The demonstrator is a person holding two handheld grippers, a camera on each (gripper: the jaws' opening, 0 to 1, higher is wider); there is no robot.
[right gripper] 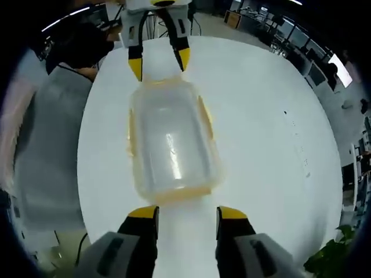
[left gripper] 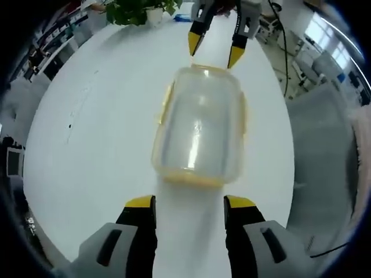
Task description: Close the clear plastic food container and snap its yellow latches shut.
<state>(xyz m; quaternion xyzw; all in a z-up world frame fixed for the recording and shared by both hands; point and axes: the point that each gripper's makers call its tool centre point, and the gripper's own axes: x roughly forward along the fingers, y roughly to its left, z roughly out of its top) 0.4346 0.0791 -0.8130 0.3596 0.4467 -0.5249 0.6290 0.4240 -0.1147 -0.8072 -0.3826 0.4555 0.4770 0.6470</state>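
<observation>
A clear plastic food container (left gripper: 200, 124) with yellow latches lies on the round white table (left gripper: 93, 133), its lid on top. My left gripper (left gripper: 189, 204) stands open just short of the container's near end, apart from it. At the far end my right gripper (left gripper: 213, 50) comes in from the top, also open, its yellow tips close to the rim. In the right gripper view the same container (right gripper: 171, 142) lies ahead of my right gripper (right gripper: 186, 215), and the left gripper (right gripper: 158, 62) faces it from the far end. Yellow side latches (right gripper: 205, 119) stick out from the lid.
A potted green plant (left gripper: 139, 11) stands at the table's far edge in the left gripper view and shows again as the plant (right gripper: 336, 260) at the lower right. A person in a grey top (right gripper: 49, 139) stands beside the table. Office desks lie beyond.
</observation>
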